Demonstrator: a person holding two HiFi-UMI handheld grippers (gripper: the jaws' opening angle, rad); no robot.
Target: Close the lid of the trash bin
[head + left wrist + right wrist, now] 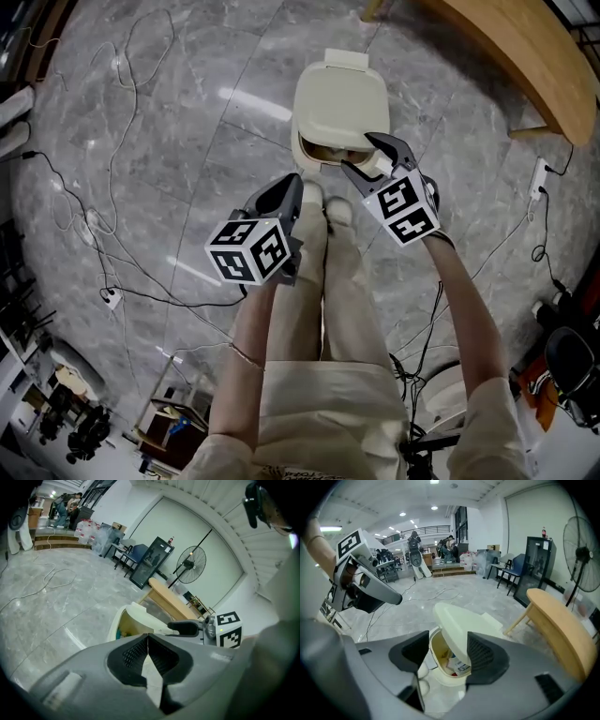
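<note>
cream plastic trash bin (317,150) sits on the grey marble floor (159,131) at 12 o'clock from my feet. its lid (339,105) is hinged at the far side and tilted partway up, so the mouth gapes toward me and some packaging shows inside.

right gripper (356,152) is at the lid's near edge, about 1 o'clock from my shoes, pointing down. its jaws are spread wide and i see the raised lid between them in the right gripper view, though the pads don't look pressed on it. i read that as lining up to push or pinch the edge down, since that edge is farthest from the hinge and gives the easiest swing.

left gripper (291,183) hangs back at 11 o'clock from my shoes, short of the bin, jaws clenched together on nothing. i judge it is just kept clear, as one tool is enough for this.

count: one bin, one lid, two grippers, one marker cube on each. beyond that there are one wooden table (525,56) at 2 o'clock and one standing fan (582,555).
</note>
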